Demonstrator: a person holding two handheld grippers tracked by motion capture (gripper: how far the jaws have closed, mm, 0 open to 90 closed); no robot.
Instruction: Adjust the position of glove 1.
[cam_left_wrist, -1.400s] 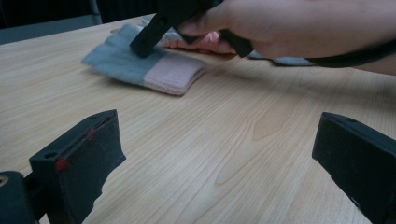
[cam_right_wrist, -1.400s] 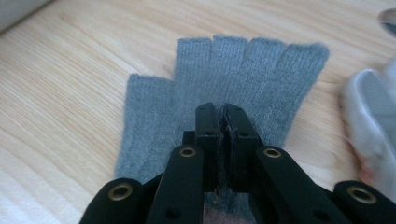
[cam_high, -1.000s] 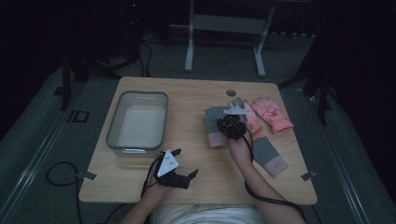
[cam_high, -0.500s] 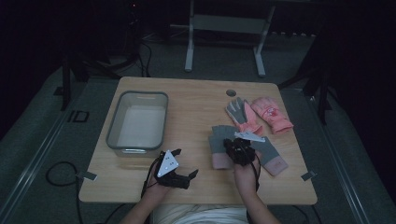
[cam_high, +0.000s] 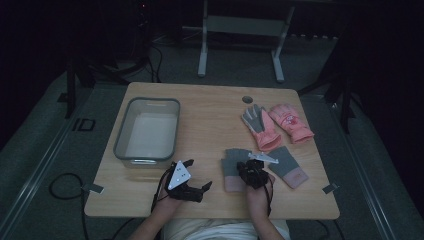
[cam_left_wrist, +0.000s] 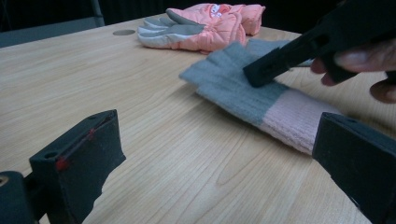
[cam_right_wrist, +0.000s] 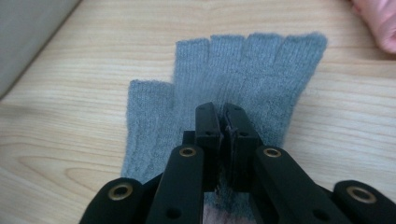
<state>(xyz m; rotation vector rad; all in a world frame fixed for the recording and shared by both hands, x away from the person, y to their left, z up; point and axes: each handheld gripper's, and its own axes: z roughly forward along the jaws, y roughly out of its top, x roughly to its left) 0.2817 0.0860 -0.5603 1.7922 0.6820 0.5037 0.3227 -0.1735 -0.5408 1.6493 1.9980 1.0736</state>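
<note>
A grey fingerless glove with a pink cuff (cam_high: 231, 163) lies flat on the table (cam_high: 210, 115) near the front edge. My right gripper (cam_high: 248, 166) is shut on it, the jaws pinching a fold of the grey glove (cam_right_wrist: 243, 74) at the right gripper (cam_right_wrist: 226, 125) tips. The left gripper view shows the same glove (cam_left_wrist: 233, 88) with the right gripper's jaw (cam_left_wrist: 280, 60) pressed on it. A second grey glove (cam_high: 287, 167) lies just right of it. My left gripper (cam_high: 198, 175) rests open and holds nothing, its own jaws spread wide around the left gripper (cam_left_wrist: 219, 158) midpoint.
A clear plastic bin (cam_high: 147, 132) stands at the table's left. Two pink gloves (cam_high: 261, 127) (cam_high: 291, 122) lie at the back right, next to a round cable hole (cam_high: 247, 99). The pink gloves (cam_left_wrist: 210, 25) lie beyond the grey one.
My right gripper has come toward the front edge, bringing the grey glove from beside the pink gloves down next to the other grey glove. The left gripper stayed put.
</note>
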